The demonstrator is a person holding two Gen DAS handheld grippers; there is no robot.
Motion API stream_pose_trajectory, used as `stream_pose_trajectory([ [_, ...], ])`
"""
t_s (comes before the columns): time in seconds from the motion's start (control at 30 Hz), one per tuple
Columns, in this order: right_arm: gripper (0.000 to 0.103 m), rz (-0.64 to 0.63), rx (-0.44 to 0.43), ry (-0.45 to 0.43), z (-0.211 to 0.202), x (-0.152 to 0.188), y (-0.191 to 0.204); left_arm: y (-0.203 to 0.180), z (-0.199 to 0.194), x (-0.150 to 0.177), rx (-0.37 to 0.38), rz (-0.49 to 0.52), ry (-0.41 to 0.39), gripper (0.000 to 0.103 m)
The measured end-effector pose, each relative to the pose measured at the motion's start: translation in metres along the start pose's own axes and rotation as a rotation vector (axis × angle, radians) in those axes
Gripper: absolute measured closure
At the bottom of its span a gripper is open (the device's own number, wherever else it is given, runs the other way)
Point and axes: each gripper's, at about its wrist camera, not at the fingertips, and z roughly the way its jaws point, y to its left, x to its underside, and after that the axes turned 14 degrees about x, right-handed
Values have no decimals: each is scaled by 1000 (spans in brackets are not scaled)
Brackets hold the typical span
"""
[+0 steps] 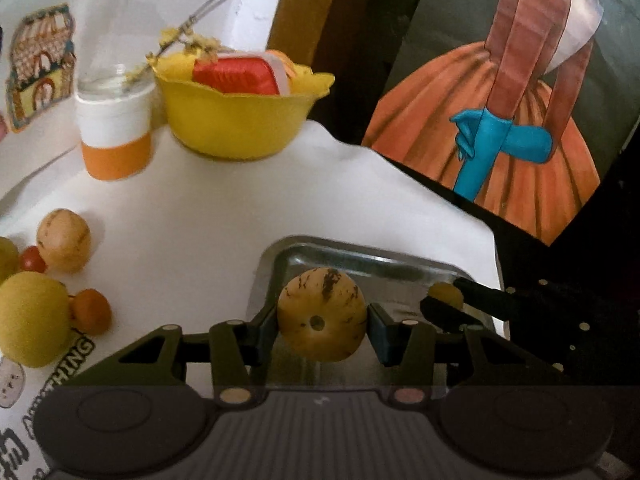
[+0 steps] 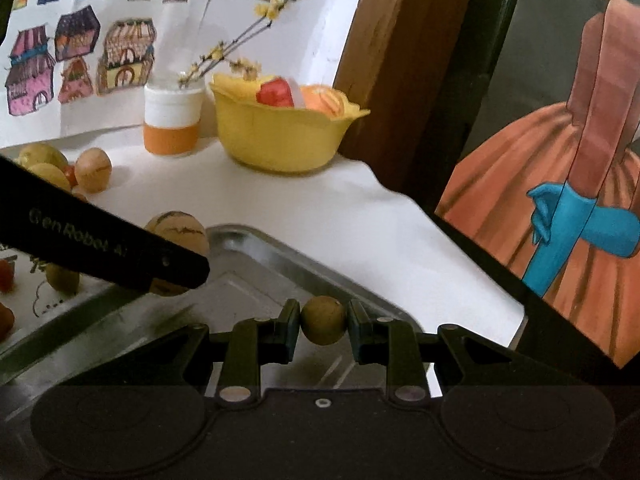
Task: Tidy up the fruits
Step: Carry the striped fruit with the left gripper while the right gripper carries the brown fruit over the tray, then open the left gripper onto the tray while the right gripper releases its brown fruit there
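In my left view, my left tongs are clamped on a big tan fruit with brown streaks, one pad on each side of it. I hold it over the near end of a shiny metal tray that sits on the white table. At the tray's right side I see my right tongs pinching a small yellow fruit. To the left on the table lie more fruits: another tan striped one, a big yellow one, a small orange one and a small red one. Farther back stand a yellow bowl and a white and orange jar. In my right view, my right tongs are squeezed tight on the small round yellow-brown fruit, above the tray. My left tongs come in from the left with the big tan fruit over the tray's far corner. The loose fruits lie at the left side of the table, and the yellow bowl and the jar stand at the back.
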Motion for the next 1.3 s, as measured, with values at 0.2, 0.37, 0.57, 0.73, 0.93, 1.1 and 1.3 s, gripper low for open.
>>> stream_pose_trajectory([
  [0.2,76,2,-2,13,7,0,6,7,8,8,5,-28,31,51],
  [0.37,76,4,-7,18,10,0,6,10,10,11,0,-27,42,51],
  [0.57,75,4,-5,29,11,3,6,9,11,12,-1,-20,43,50],
  [0.73,75,4,-4,34,12,4,6,10,11,11,-1,-17,43,51],
  [0.93,69,0,8,27,10,4,6,9,10,10,2,-27,46,47],
  [1.1,52,18,24,9,-2,4,-1,3,-1,8,-11,-22,15,34],
  [1.3,32,44,44,-23,-25,4,-10,-10,-25,3,-30,7,-43,21],
])
